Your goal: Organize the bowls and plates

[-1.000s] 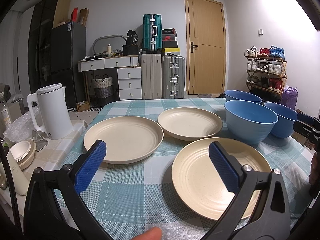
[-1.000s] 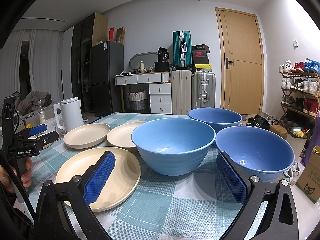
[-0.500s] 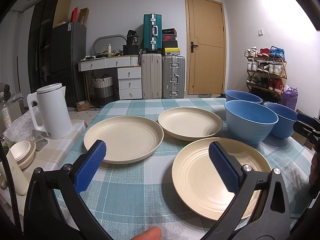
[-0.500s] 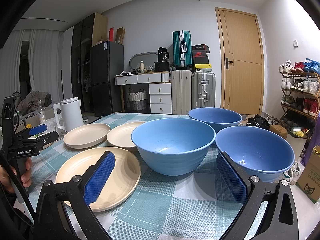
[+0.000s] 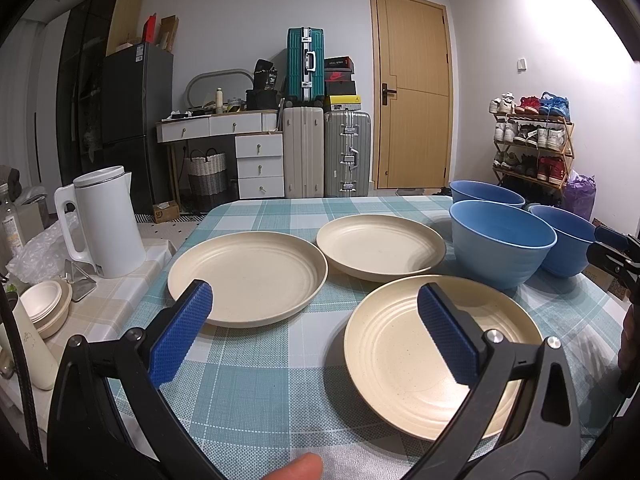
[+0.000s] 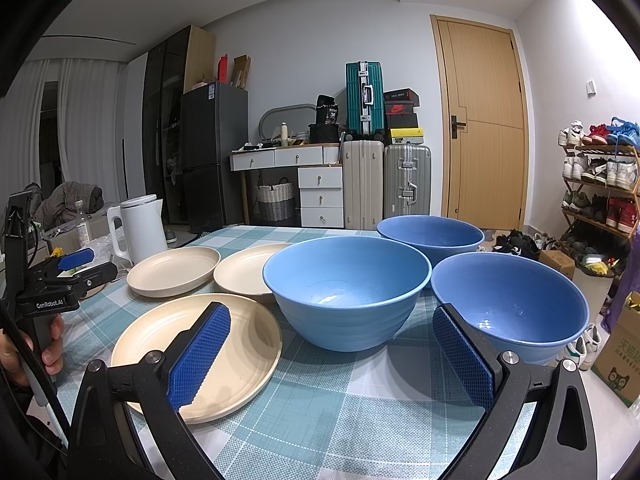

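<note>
Checked cloth covered the table (image 5: 256,380); the near plate (image 5: 404,356) lay at its front edge, just ahead of the wide-open, empty left gripper (image 5: 316,336), while the equally open, empty right gripper (image 6: 332,356) faced the bowls (image 6: 344,292).

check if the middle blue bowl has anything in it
Empty. The right wrist view looks into the middle blue bowl and shows only its bare, glossy blue bottom.

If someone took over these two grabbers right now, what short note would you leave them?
Left gripper: open, empty, above the tablecloth before the plates.
Right gripper: open, empty, facing the bowls.
Three cream plates lie separately on the table; three blue bowls stand singly beside them.
Done: nothing stacked.
Left: stack plates, nest bowls.
</note>
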The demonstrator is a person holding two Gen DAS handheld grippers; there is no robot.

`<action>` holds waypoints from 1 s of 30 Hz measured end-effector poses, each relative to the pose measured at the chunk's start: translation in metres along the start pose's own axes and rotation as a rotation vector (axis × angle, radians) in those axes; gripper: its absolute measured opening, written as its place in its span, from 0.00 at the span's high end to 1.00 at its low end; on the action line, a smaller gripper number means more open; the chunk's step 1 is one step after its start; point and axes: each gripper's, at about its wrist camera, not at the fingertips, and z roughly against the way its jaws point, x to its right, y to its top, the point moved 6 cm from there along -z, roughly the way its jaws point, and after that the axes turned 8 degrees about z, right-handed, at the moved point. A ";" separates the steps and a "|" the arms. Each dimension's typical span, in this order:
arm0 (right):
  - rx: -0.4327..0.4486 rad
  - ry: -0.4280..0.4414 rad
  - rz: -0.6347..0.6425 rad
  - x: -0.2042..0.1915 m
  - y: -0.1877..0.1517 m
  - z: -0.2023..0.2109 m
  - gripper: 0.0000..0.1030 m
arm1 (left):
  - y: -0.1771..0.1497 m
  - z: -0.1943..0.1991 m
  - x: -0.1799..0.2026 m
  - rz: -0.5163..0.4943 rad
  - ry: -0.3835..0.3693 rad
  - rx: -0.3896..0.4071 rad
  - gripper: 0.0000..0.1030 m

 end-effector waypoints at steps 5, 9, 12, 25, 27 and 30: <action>0.000 -0.001 0.001 -0.001 0.001 -0.001 0.00 | 0.000 0.000 0.000 -0.001 0.001 -0.001 0.01; 0.000 -0.001 0.000 -0.001 0.001 -0.001 0.00 | 0.000 0.000 -0.001 0.001 0.005 -0.005 0.01; -0.001 -0.001 0.000 0.000 0.002 0.000 0.00 | 0.000 0.000 -0.001 0.002 0.012 -0.004 0.01; -0.015 -0.003 -0.004 0.001 0.001 -0.001 0.00 | -0.001 0.001 -0.004 0.002 0.023 -0.007 0.01; -0.021 -0.005 -0.004 0.002 -0.001 -0.003 0.00 | -0.001 0.002 -0.004 -0.001 0.028 -0.009 0.01; -0.046 -0.005 -0.006 0.002 -0.002 -0.010 0.00 | -0.005 -0.006 -0.004 0.002 0.038 -0.022 0.01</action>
